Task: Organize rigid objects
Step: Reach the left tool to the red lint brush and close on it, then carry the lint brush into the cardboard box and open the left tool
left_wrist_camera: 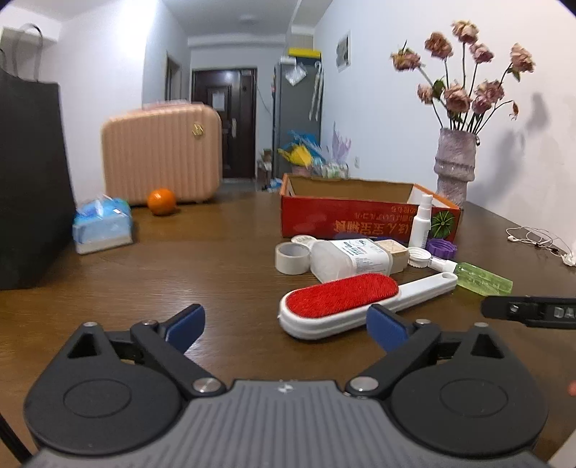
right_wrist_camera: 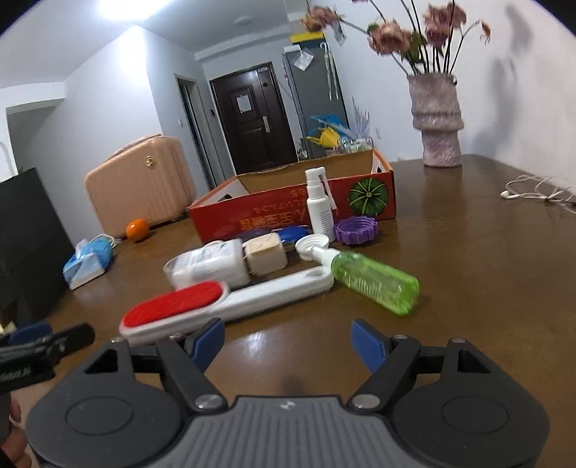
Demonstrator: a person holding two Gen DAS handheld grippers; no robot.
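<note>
White walls (left_wrist_camera: 108, 72), white ceiling with bright light (right_wrist_camera: 118, 7). Dark door (right_wrist_camera: 252, 115) at hallway end, grey cabinet (left_wrist_camera: 297, 115) beside. Brown wooden desk (left_wrist_camera: 198, 259); pink suitcase (left_wrist_camera: 162, 151) at far edge.

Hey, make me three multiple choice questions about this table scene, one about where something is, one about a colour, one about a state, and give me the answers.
1. Where does the white spray bottle stand?
A. inside the red box
B. in front of the red box
C. beside the vase

2. What colour is the pad on the lint brush?
A. red
B. blue
C. green

3. How is the green bottle placed?
A. upright
B. hanging
C. lying on its side

Answers: 1 B, it stands on the table against the box's front wall. 2 A, the oval pad is red in both views. 3 C, its body lies flat on the wood.
</note>
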